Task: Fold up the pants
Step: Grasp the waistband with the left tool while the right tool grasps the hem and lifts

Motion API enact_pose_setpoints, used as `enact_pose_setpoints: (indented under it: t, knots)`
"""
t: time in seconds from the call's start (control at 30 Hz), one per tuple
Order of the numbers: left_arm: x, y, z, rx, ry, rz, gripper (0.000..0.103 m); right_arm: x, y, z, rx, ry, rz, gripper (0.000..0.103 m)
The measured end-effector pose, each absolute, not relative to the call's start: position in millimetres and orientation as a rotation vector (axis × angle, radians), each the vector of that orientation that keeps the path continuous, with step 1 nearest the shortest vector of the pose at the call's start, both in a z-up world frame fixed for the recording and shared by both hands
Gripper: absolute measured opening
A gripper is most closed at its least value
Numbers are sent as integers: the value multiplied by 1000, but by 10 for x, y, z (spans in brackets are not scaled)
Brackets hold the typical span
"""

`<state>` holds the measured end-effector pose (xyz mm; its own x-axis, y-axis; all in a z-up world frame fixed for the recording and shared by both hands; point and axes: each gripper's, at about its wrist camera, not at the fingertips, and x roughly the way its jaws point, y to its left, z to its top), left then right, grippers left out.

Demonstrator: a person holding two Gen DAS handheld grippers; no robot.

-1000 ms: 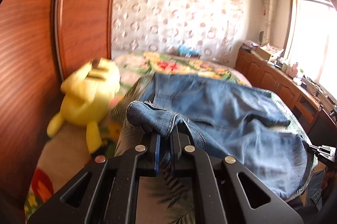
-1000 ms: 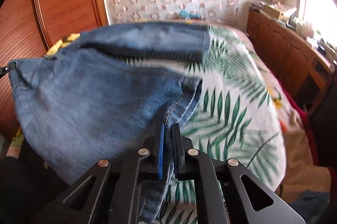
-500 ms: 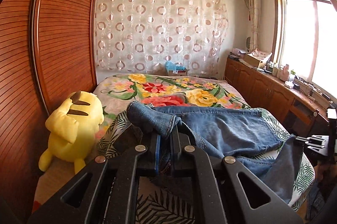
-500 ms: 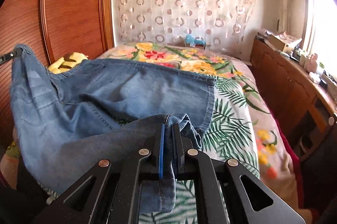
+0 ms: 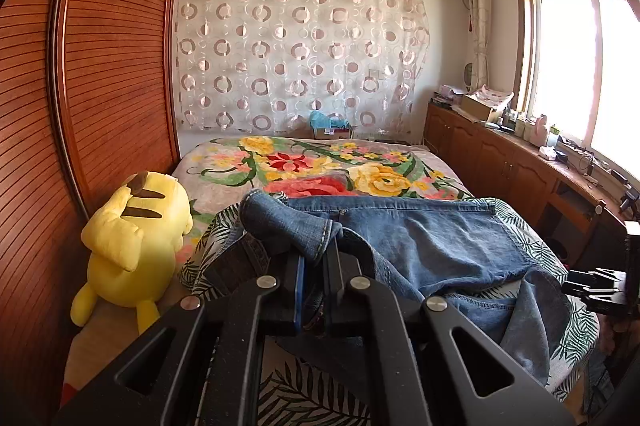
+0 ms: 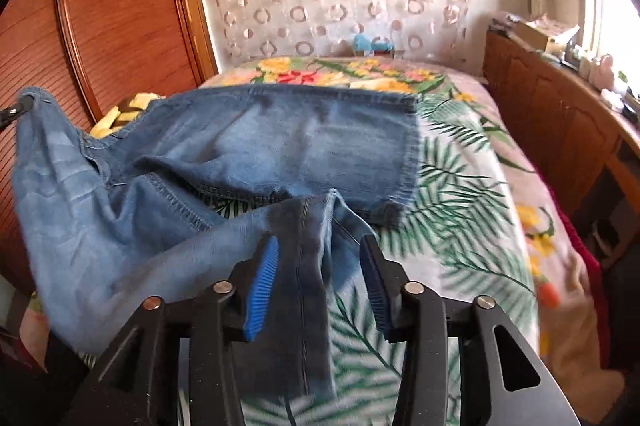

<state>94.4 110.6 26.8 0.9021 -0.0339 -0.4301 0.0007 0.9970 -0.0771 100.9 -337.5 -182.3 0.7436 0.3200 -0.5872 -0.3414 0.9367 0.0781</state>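
The pants [image 6: 280,145] are blue denim cloth, matt and faded in patches, with stitched seams. The right gripper [image 6: 316,266] is matt black plastic with bright metal pivot pins; its fingers [image 6: 262,284] carry ribbed blue pads. The left gripper [image 5: 314,266] is of the same black plastic. The bed [image 6: 460,185] has a soft, fleecy printed cover. The wardrobe door [image 5: 116,65] is glossy slatted wood. The plush toy [image 5: 136,246] is matt yellow fabric.
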Motion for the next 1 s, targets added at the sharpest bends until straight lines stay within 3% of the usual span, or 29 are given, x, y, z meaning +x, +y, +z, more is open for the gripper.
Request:
enact_pose_setpoints:
  t: [0.3,0.6,0.8,1.0]
  knots:
    - [937,1105,271,-76,446,-16,8,398,-3604,-2068,-105,669,381,48]
    - [932,1111,247,-75,451,-13,8,632,-3545,-2237,-64,693,428,48]
    - [1026,1180,219,-69,459,-9,8,716,-3479,-2328,-40,688,508,7]
    - [1267,1315,294,-77,450,6,8,752,-3646,-2074,6,609,524,4]
